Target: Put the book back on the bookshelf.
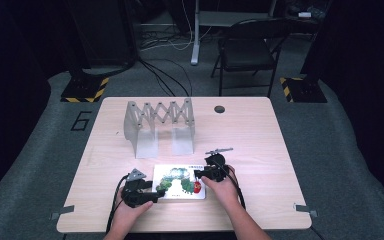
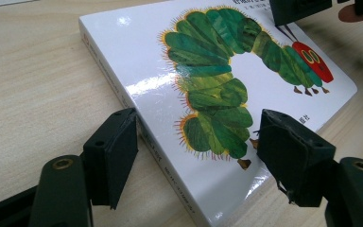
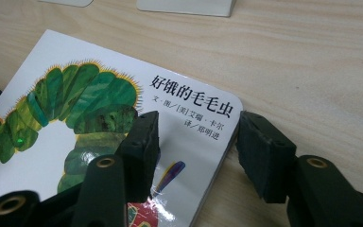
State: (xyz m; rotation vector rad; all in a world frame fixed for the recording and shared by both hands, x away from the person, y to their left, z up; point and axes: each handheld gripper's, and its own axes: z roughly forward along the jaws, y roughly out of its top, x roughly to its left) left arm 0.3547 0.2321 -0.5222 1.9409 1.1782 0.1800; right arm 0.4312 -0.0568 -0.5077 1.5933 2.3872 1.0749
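Note:
A white board book (image 1: 179, 176) with a green caterpillar on its cover lies flat near the table's front edge. My left gripper (image 1: 156, 196) sits at the book's near left corner. In the left gripper view the book (image 2: 146, 61) runs between the jaws of that gripper (image 2: 196, 137): one jaw stands beside the spine, the other over the cover, with no squeeze visible. My right gripper (image 1: 200, 174) is at the book's right side. In the right gripper view the jaws of that gripper (image 3: 198, 132) straddle the corner of the book (image 3: 38, 165) printed with the title, one over the cover, one off the edge, with a gap.
A grey accordion rack (image 1: 159, 122) stands behind the book; its white feet (image 3: 184, 5) show at the top of the right gripper view. A round hole (image 1: 219, 109) sits near the table's far edge. A folding chair (image 1: 247, 50) stands beyond the table.

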